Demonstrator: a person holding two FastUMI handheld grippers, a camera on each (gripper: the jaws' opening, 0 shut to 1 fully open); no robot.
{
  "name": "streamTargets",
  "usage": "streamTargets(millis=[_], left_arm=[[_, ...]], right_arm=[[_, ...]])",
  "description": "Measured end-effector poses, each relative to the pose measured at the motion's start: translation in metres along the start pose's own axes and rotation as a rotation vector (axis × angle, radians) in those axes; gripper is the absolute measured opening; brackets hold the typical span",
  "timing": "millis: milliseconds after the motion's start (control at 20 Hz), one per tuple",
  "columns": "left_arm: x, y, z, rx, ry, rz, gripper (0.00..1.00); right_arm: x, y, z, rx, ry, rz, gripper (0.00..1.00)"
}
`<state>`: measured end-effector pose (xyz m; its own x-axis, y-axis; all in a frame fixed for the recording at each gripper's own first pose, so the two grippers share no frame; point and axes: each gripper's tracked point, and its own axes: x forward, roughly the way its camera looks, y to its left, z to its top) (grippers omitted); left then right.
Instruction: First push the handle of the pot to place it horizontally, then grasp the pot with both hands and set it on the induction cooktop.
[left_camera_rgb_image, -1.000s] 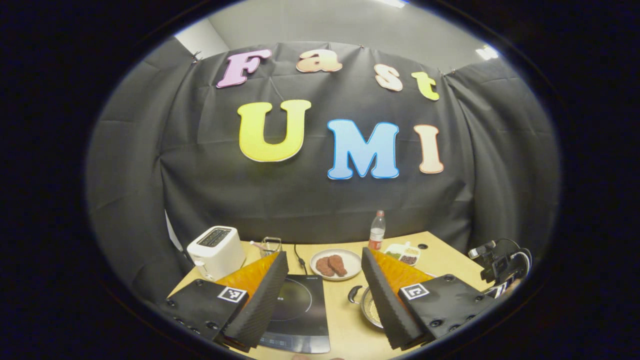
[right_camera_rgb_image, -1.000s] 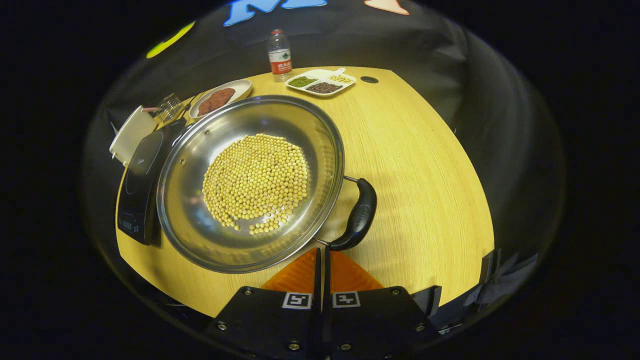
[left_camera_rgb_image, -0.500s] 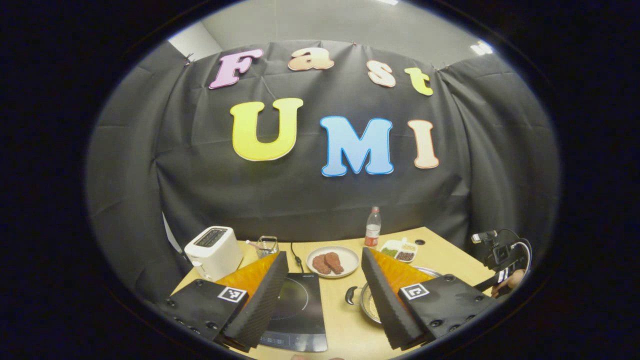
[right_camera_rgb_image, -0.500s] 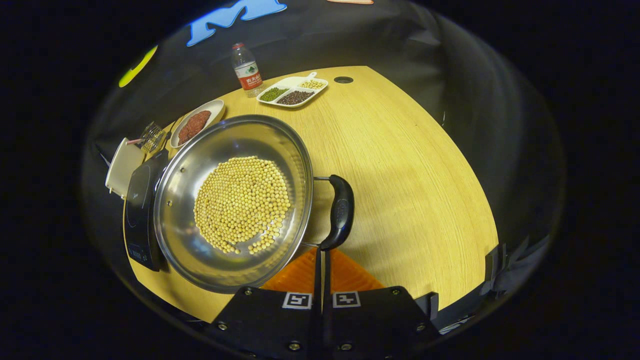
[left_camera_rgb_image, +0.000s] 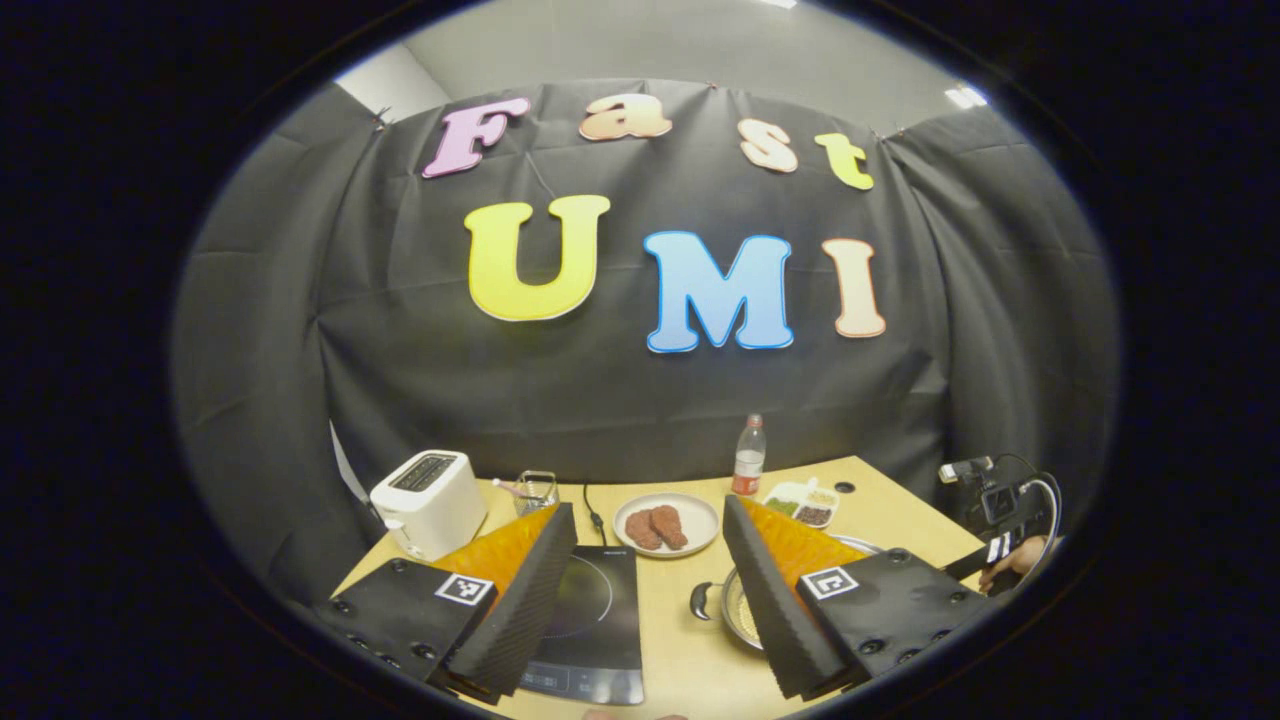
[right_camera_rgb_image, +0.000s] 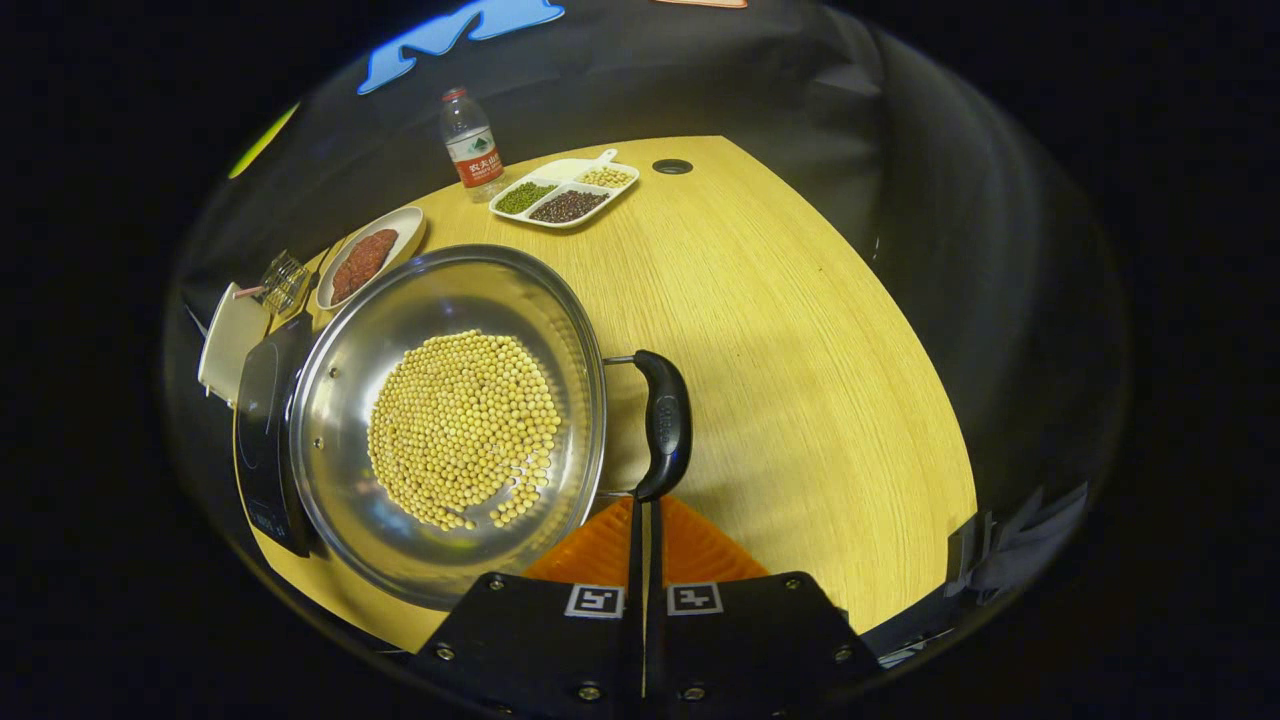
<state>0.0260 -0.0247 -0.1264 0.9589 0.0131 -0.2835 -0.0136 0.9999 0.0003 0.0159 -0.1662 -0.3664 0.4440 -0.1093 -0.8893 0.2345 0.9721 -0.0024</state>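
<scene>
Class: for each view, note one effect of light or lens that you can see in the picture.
Right gripper view: the pot gleams with soft glare on its steel wall, and its handle throws a shadow on the table, whose edge bows under the fisheye. Left gripper view: a ceiling lamp burns out white; the picture darkens toward its edge.

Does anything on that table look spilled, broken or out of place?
Nothing stands out. The beans all lie inside the pot, which sits level on the table beside the cooktop.
</scene>
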Motion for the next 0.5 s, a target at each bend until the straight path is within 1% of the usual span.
streamTargets(millis=[200, 500], left_arm=[[0.006, -0.006, -0.007, -0.016, 0.019, 0.029, 0.96], [0.019, -0.019, -0.02, -0.022, 0.052, 0.041, 0.96]], right_arm=[[0.009, -0.003, 0.015, -0.043, 0.001, 0.01, 0.01], [0.018, -0.006, 0.029, -0.098, 0.002, 0.015, 0.01]])
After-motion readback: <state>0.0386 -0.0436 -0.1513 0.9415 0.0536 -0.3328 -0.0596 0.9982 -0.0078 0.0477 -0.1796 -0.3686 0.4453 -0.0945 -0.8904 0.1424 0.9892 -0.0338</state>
